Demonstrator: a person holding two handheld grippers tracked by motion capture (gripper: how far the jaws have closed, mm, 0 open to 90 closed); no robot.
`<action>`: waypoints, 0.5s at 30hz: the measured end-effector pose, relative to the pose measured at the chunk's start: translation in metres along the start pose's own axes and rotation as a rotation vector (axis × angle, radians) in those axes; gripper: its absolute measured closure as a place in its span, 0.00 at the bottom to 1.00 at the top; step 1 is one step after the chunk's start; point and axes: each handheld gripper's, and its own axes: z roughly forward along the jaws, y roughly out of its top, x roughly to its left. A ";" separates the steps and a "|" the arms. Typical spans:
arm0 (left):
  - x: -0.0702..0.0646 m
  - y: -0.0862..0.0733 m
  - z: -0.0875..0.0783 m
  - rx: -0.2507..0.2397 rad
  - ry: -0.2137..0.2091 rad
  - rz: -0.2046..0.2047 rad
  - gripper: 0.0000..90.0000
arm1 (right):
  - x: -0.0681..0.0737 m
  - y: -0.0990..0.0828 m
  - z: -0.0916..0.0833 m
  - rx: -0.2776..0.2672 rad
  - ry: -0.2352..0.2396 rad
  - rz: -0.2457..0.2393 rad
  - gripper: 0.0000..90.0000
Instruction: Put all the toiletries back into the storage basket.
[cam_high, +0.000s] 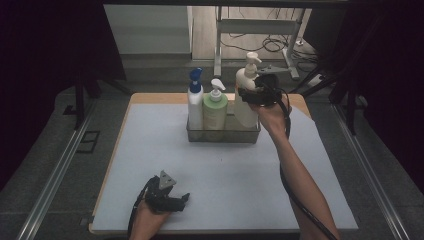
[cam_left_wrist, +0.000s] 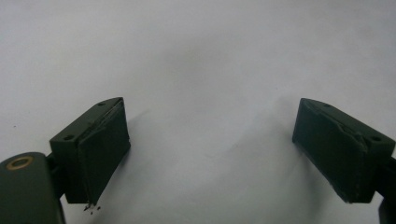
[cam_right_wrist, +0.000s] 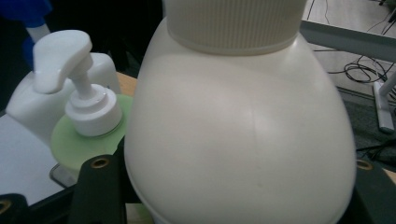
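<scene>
- Bottle: the cream pump bottle (cam_high: 246, 102) is stood at the wire basket's (cam_high: 223, 135) right end, gripped by the right hand-held gripper (cam_high: 257, 94) at its shoulder.
- Smooth rigid plastic is judged slippery and possibly heavy; a hold below the bulge is advised.
- The left hand-held gripper (cam_high: 167, 200) is rested wide open and empty on the counter (cam_high: 150, 150).

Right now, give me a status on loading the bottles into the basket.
Done: the blue-pump bottle and the green bottle stand in the wire basket. In hand: the right gripper clamps the cream pump bottle at the basket's right end; whether it is seated yet is unclear. Left: release it. The left gripper rests open on the table.
</scene>
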 end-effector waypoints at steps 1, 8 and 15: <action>0.000 0.000 0.000 0.000 0.000 0.000 0.12 | 0.000 0.000 0.002 -0.003 -0.003 -0.002 0.41; 0.000 0.000 0.000 0.000 0.000 0.000 0.12 | 0.000 -0.003 0.014 -0.015 -0.016 0.009 0.41; 0.000 0.000 0.000 0.002 0.000 0.000 0.12 | 0.001 -0.012 0.030 -0.014 -0.032 0.018 0.41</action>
